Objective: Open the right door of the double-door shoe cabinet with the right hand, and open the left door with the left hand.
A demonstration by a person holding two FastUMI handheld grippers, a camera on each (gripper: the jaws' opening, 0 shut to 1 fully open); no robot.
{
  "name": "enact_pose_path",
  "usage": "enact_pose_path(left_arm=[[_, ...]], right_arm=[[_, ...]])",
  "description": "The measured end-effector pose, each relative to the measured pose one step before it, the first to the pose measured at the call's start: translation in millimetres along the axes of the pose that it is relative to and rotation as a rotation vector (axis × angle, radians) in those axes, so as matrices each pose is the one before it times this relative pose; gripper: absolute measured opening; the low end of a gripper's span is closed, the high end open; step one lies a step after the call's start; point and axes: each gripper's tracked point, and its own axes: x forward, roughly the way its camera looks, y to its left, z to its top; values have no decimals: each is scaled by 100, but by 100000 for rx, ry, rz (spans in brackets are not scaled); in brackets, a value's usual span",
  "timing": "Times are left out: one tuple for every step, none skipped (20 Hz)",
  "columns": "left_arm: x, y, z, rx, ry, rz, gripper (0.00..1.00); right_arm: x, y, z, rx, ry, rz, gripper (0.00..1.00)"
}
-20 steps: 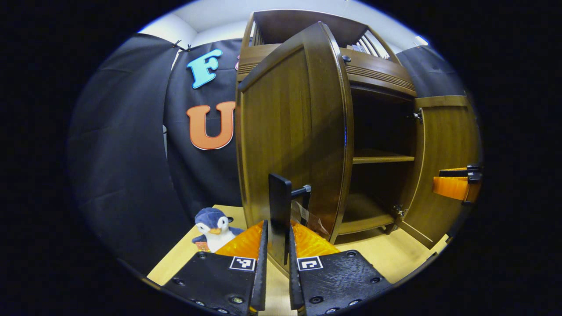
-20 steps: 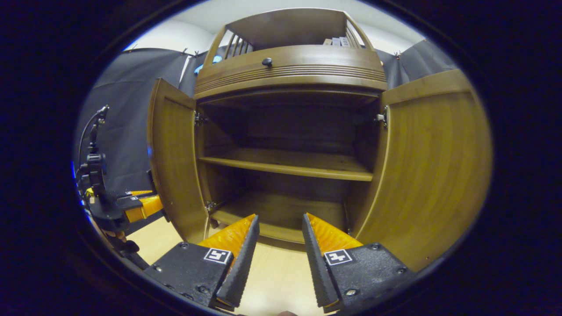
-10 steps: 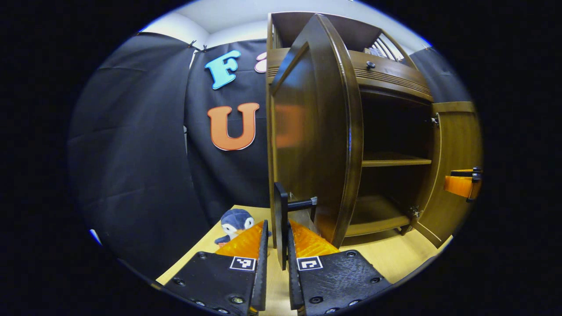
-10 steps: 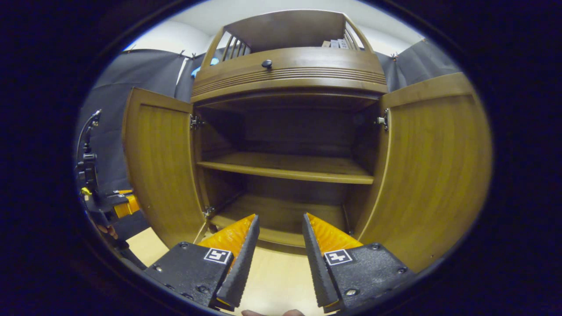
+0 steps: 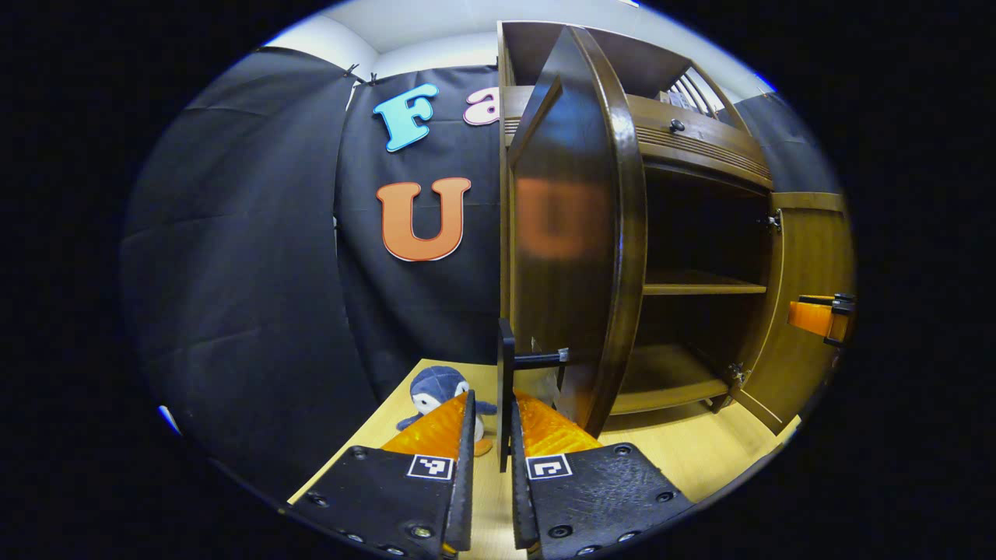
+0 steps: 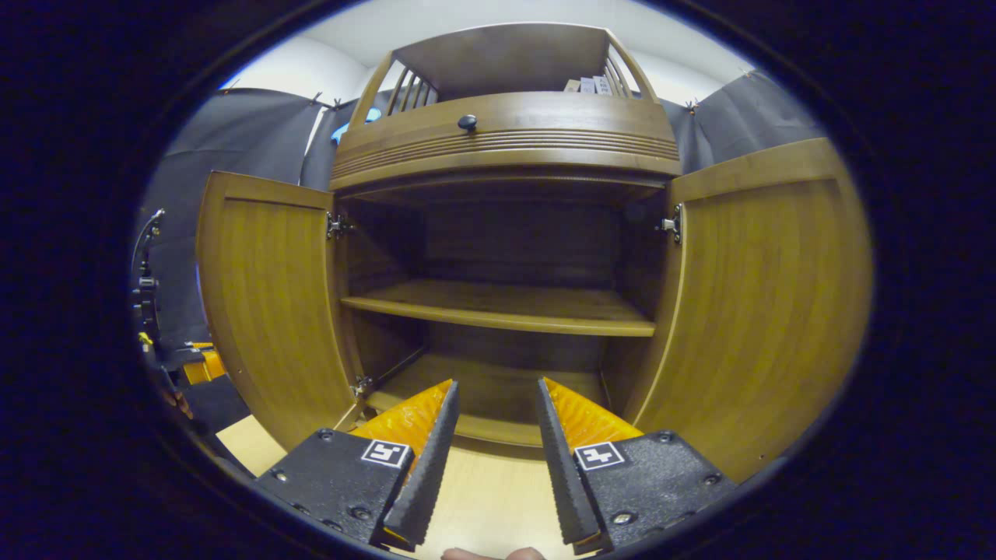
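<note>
**Both doors of the shoe cabinet stand open**

The shoe cabinet (image 6: 510, 140) is made of brown wood with a smooth, shiny face. It has two doors. The left door (image 6: 268, 303) and the right door (image 6: 766, 303) both swing wide out to the sides. Inside there are two flat wooden boards: one shelf (image 6: 498, 307) in the middle and the floor of the cabinet below. The back of the inside is dark and hard to see. Above the doors is a band with thin grooves and one small round knob (image 6: 467, 122).

In the left gripper view, the left door (image 5: 572, 233) is seen from its edge, curved and glossy. The left gripper (image 5: 489, 412) is nearly closed, its two fingers close around the door's thin dark handle (image 5: 507, 397); whether both press on it is hard to tell.

The right gripper (image 6: 494, 397) is spread open and holds nothing. It points at the open cabinet from the front.

One soft toy penguin (image 5: 440, 389) sits on the pale wooden floor (image 5: 677, 451), partly hidden behind the left gripper's finger.
</note>
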Motion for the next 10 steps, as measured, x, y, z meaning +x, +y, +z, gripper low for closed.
enact_pose_path(left_arm=[[-547,262,-160,-162,444,118,19],[-159,522,-331,648,230,1395,20],[-116,347,-11,-219,-348,520,18],[-362,485,-182,-113,540,1431,18],[-287,474,-197,520,217,1418,27],[-484,740,21,1303,-415,3090,27],[-187,638,110,782,-477,2376,12],[-441,396,113,-124,-305,1855,12],[-303,381,224,-478,-398,1803,12],[-410,331,202,-616,-317,1951,12]], right_arm=[[11,39,-52,1392,396,499,64],[-36,-22,40,1040,19,104,64],[-43,-106,234,346,-273,-525,64],[-28,-250,244,-93,-427,-724,64],[36,-371,33,-582,11,-1671,64],[9,-331,133,-581,25,-1518,64],[-31,-352,172,-50,-578,-1102,64],[-60,-238,207,81,-490,-933,64],[54,-320,114,72,-250,-1265,64],[-44,-29,32,-29,338,-416,64]])
